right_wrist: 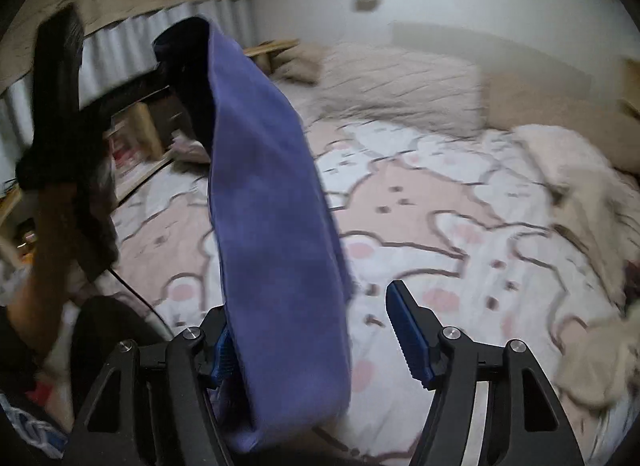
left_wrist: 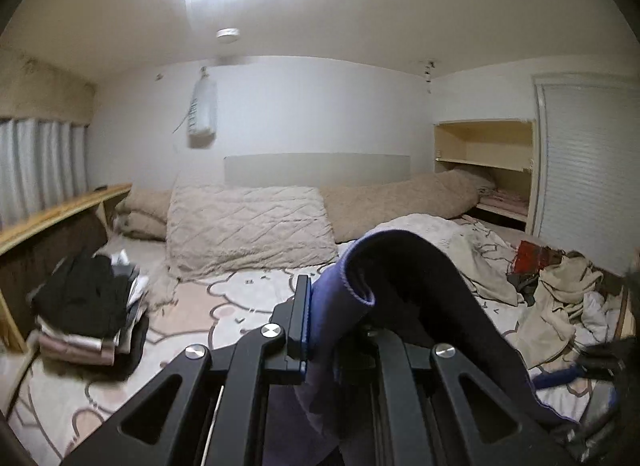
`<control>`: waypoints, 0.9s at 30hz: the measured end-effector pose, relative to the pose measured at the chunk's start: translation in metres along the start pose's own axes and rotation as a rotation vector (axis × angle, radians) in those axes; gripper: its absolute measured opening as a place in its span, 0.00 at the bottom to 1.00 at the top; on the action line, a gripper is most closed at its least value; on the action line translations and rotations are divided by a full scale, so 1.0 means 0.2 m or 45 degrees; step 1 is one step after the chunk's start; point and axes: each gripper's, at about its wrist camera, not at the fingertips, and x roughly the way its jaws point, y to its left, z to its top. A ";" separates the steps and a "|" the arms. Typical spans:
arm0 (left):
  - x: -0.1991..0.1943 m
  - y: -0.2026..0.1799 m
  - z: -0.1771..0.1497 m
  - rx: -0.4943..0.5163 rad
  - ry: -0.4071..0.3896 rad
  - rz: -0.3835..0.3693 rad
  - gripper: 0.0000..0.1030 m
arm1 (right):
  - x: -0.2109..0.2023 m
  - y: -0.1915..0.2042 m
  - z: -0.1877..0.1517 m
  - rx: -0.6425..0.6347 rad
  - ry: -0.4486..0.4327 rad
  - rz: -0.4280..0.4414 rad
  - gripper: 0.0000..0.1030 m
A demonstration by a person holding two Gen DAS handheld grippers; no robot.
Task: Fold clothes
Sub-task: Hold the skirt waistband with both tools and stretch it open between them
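Your left tongs seem clamped on the cloth; right tongs gape, unclamped. Stack done, pile left.

A blue-violet garment with a darker navy inside hangs across the black-framed right gripper, whose jaws carry bright blue ribbed pads. Beyond the jaws lies a bedsheet in pale pink and white, printed with grey-outlined bears with pink cheeks. Ahead sits a beige quilted pillow with a diamond stitch pattern. Left of the left gripper's jaws, a folded stack shows black, white and dusty pink layers.
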 end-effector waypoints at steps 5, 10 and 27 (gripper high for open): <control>0.01 -0.08 0.05 0.028 -0.020 -0.030 0.08 | -0.15 0.14 -0.28 0.108 -0.249 -0.200 0.66; -0.02 -0.10 0.10 0.039 -0.036 -0.031 0.08 | -0.15 0.26 -0.47 0.298 -0.332 -0.259 0.70; -0.37 0.10 0.23 0.103 -0.156 0.094 0.09 | -0.26 0.14 0.05 -0.044 -0.357 -0.515 0.14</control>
